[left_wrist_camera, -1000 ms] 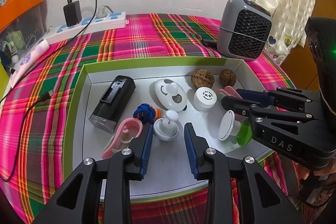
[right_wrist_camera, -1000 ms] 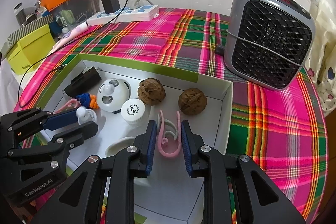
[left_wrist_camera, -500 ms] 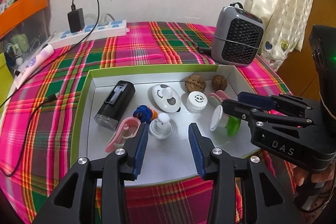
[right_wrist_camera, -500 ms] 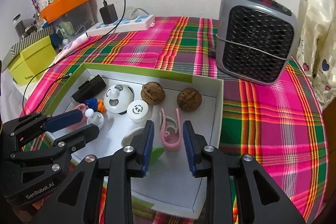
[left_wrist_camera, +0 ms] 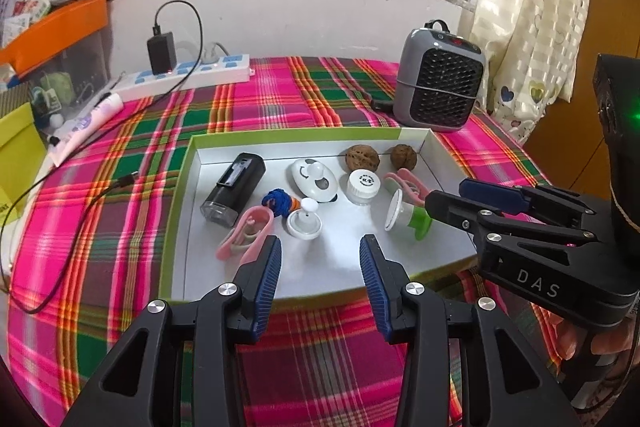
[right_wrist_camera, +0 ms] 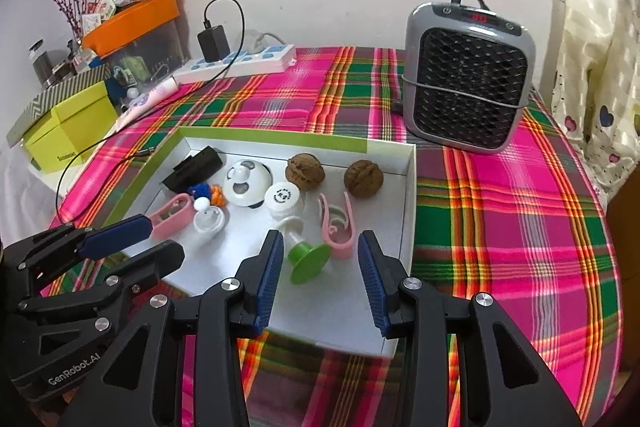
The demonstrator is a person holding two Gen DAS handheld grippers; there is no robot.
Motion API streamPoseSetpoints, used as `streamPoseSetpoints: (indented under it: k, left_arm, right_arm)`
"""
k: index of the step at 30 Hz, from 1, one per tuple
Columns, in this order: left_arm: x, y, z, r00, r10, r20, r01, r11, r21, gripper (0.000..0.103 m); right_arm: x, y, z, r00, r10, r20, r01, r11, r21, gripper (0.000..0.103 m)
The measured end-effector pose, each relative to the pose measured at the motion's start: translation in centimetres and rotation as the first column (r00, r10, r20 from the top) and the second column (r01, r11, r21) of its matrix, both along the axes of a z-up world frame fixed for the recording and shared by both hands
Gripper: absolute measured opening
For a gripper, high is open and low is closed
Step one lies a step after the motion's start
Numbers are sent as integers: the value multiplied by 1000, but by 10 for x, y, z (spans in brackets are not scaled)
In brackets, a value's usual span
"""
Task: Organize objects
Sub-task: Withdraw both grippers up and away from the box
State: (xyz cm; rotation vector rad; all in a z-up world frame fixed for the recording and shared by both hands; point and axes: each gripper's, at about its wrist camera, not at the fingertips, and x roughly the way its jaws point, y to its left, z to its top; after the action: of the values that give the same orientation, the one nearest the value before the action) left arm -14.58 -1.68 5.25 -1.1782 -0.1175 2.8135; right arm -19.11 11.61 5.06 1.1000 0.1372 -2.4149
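A shallow white tray with a green rim [left_wrist_camera: 176, 195] [right_wrist_camera: 408, 195] lies on the plaid cloth. It holds a black device [left_wrist_camera: 234, 189], a white panda case [left_wrist_camera: 314, 179], a white cap [left_wrist_camera: 363, 186], two walnuts [left_wrist_camera: 362, 157] [right_wrist_camera: 363, 179], pink clips [left_wrist_camera: 244, 233] [right_wrist_camera: 336, 223], a blue knot [left_wrist_camera: 278, 201], a white knob [left_wrist_camera: 304, 223] and a green-and-white piece [right_wrist_camera: 306, 259]. My left gripper [left_wrist_camera: 320, 267] is open and empty above the tray's near edge. My right gripper [right_wrist_camera: 318, 267] is open and empty, near the green piece and the pink clip.
A grey heater [right_wrist_camera: 468, 79] stands behind the tray at the right. A power strip with a black charger [left_wrist_camera: 180, 75] and a cable [left_wrist_camera: 60, 227] lie at the back left. A yellow box [right_wrist_camera: 68, 127] and an orange bin [right_wrist_camera: 132, 23] stand at far left.
Both grippers have pulled back and up from the tray and their jaws have opened wider. The pink clip and the white knob stay in the tray.
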Motion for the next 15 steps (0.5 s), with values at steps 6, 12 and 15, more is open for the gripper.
streamPoseSetpoints:
  k: [6, 12, 15]
  left_arm:
    - [16, 1, 8, 999, 25, -32, -25, 999, -24, 39]
    - [33, -1, 14, 996, 60, -65, -63, 997, -41, 39]
    - [42, -2, 15, 995, 68, -68, -71, 997, -38, 39]
  right_arm:
    - [18, 3, 7, 1000, -14, -23, 13, 1000, -16, 40]
    - [37, 2, 8, 999, -18, -42, 18, 1000, -8, 40]
    - [48, 2, 9, 998, -18, -54, 17, 1000, -11, 40]
